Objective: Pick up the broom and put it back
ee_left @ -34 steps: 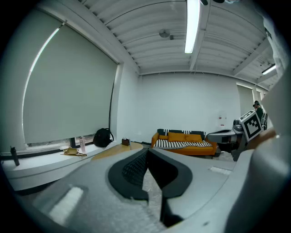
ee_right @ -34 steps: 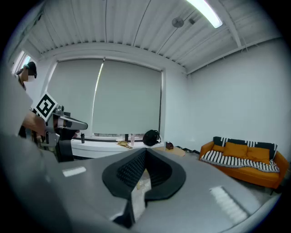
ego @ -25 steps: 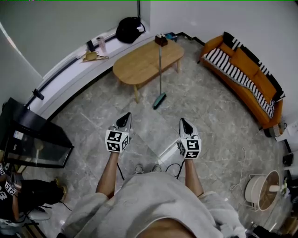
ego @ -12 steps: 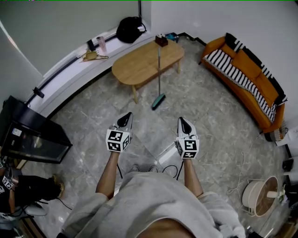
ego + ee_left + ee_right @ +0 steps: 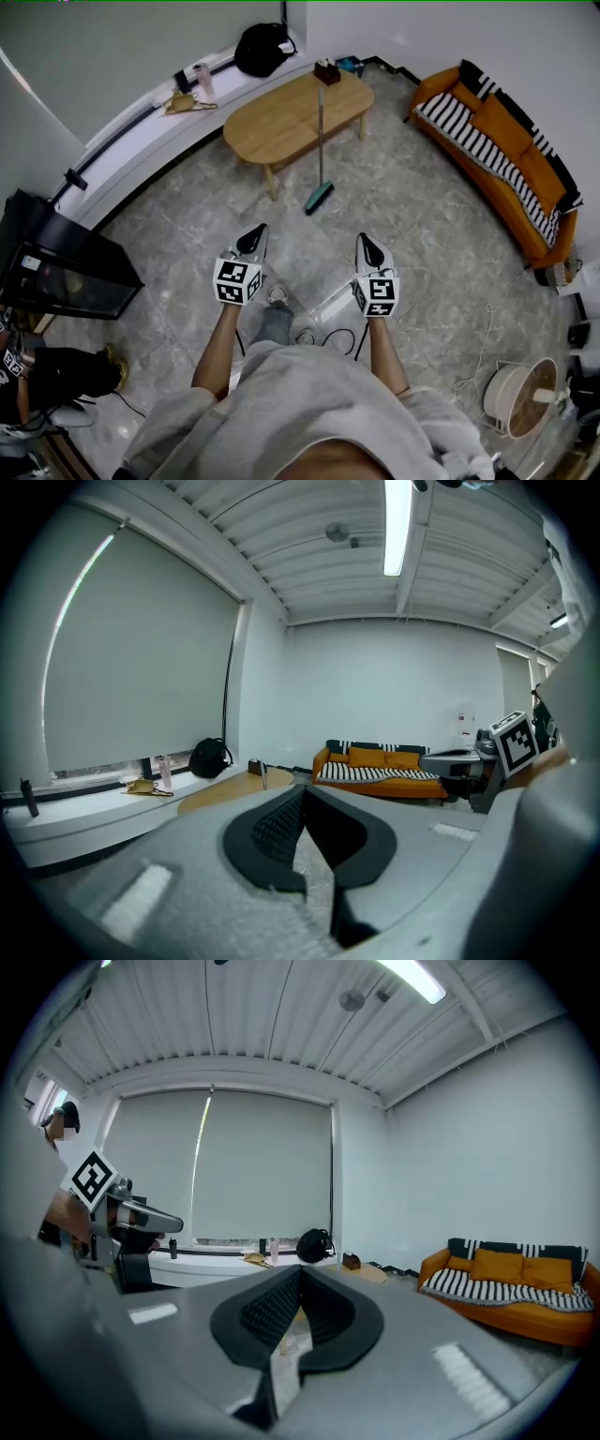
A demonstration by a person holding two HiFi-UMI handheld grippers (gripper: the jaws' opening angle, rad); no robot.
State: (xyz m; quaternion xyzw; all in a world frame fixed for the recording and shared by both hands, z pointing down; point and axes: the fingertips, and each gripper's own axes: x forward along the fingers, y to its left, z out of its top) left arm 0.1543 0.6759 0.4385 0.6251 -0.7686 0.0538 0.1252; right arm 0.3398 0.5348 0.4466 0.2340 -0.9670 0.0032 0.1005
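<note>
The broom (image 5: 321,141) leans upright against the near edge of the oval wooden table (image 5: 272,131); its teal head (image 5: 319,198) rests on the grey tiled floor. In the head view my left gripper (image 5: 255,232) and right gripper (image 5: 367,241) are held side by side at waist height, pointing toward the broom and well short of it. Both are shut with nothing between the jaws. The left gripper view shows its closed tips (image 5: 303,790) with the table and sofa far beyond. The right gripper view shows closed tips (image 5: 302,1270) as well.
An orange sofa (image 5: 502,155) with striped cushions lines the right wall. A black backpack (image 5: 262,49) sits on the window ledge, a black cabinet (image 5: 61,277) stands at left, and a round fan (image 5: 520,400) at lower right. Cables (image 5: 342,339) trail by my feet. Another person (image 5: 42,384) crouches at lower left.
I have stepped forward a little: one leg now shows between the arms, and both grippers have gone forward with me. Both stay shut, and the broom has not moved.
</note>
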